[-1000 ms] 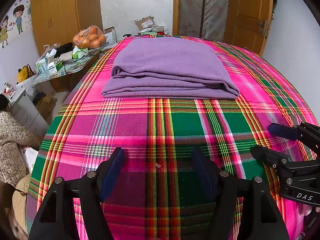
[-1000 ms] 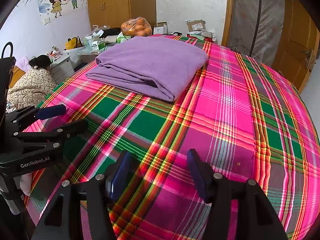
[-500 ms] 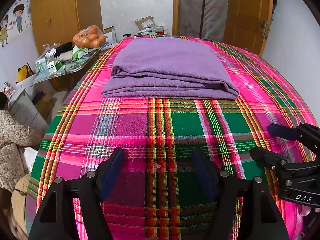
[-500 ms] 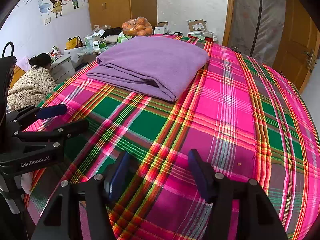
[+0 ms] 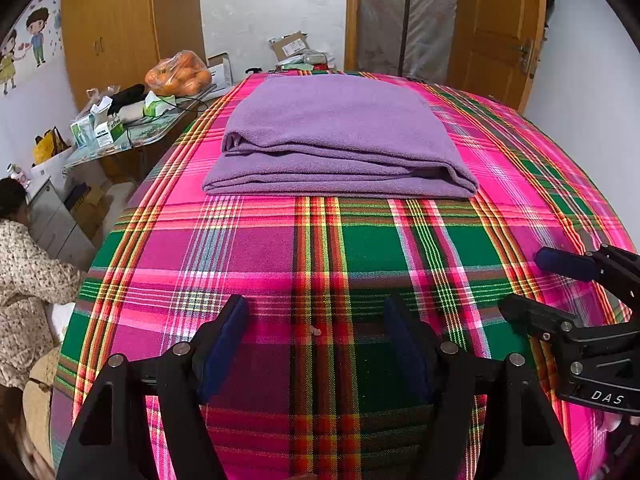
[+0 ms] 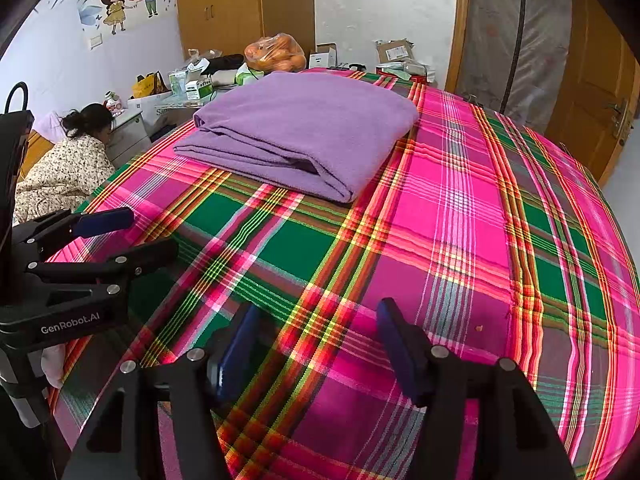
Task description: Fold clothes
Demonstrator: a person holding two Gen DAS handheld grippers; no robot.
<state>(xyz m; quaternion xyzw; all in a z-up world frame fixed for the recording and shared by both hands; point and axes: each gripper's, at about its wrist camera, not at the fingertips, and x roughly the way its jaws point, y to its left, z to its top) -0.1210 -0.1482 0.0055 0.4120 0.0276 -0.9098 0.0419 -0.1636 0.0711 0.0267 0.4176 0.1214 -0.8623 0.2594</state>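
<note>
A folded purple fleece cloth [image 5: 340, 136] lies flat on the far half of the bed, over the pink and green plaid bedspread [image 5: 360, 248]; the right wrist view has the same purple cloth [image 6: 304, 136] at upper left of centre. My left gripper [image 5: 316, 312] hovers over the near edge of the bedspread, open, with only plaid fabric between its fingers. My right gripper [image 6: 316, 316] is open too, over the plaid bedspread [image 6: 460, 220], well short of the cloth. Each gripper also shows in the other's view: the right gripper [image 5: 532, 280] at the right edge, the left gripper [image 6: 148, 232] at the left edge.
A person in a floral jacket [image 6: 64, 168] crouches on the floor left of the bed. A cluttered side table [image 5: 120, 128] with boxes and a bag of oranges [image 5: 178, 74] stands at the bed's far left corner. Wooden wardrobe and door line the back wall.
Both grippers and the cloth have stayed put. Only the person at the left has shifted a little.
</note>
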